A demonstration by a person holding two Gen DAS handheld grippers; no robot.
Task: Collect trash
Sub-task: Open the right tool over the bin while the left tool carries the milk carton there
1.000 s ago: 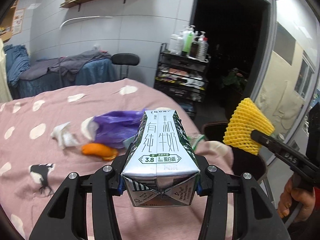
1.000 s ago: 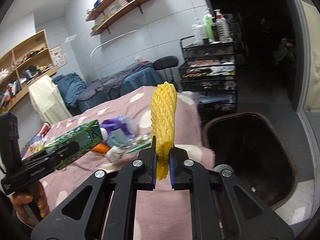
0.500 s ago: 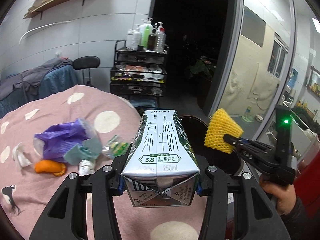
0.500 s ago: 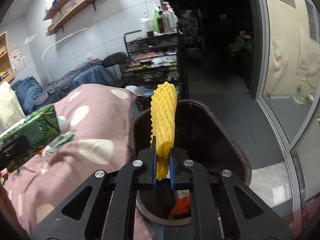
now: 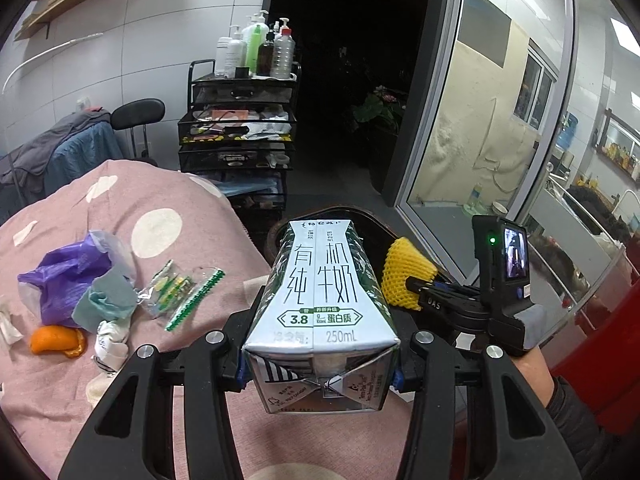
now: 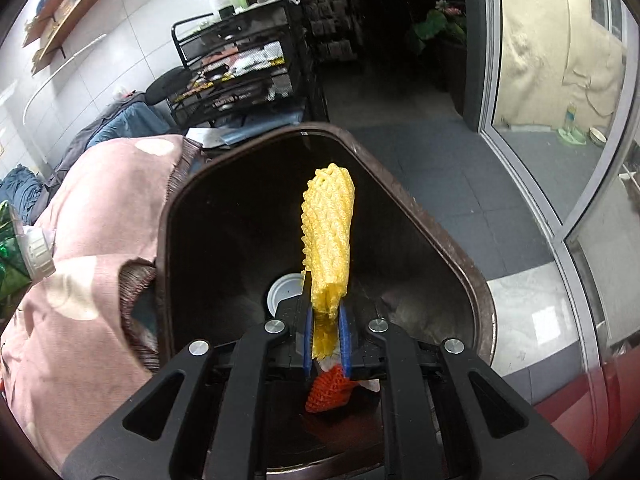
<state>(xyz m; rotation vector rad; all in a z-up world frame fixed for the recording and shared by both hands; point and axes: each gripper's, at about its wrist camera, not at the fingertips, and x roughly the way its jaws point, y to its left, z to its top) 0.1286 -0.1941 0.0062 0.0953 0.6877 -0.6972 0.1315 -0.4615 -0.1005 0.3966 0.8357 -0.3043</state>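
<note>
My left gripper (image 5: 320, 376) is shut on a green and white milk carton (image 5: 320, 300), held over the edge of the pink spotted bed (image 5: 168, 208). The carton's white cap (image 6: 36, 252) shows at the left edge of the right wrist view. My right gripper (image 6: 326, 338) hangs over the mouth of the dark brown trash bin (image 6: 440, 224), and its jaws are opening. A yellow foam net (image 6: 328, 236) still stands between the pads, with a thin gap beside it. A red net (image 6: 324, 396) and a white lid (image 6: 284, 292) lie in the bin.
On the bed lie a purple bag (image 5: 68, 280), an orange peel (image 5: 56, 340), clear wrappers (image 5: 176, 292) and crumpled tissue (image 5: 110, 344). A black wire cart (image 5: 240, 132) with bottles stands behind the bin. A glass door (image 5: 480, 140) is on the right.
Both grippers have swung right from the bed toward the bin. The right gripper has dropped over the bin's mouth, and its pads have parted slightly around the net.
</note>
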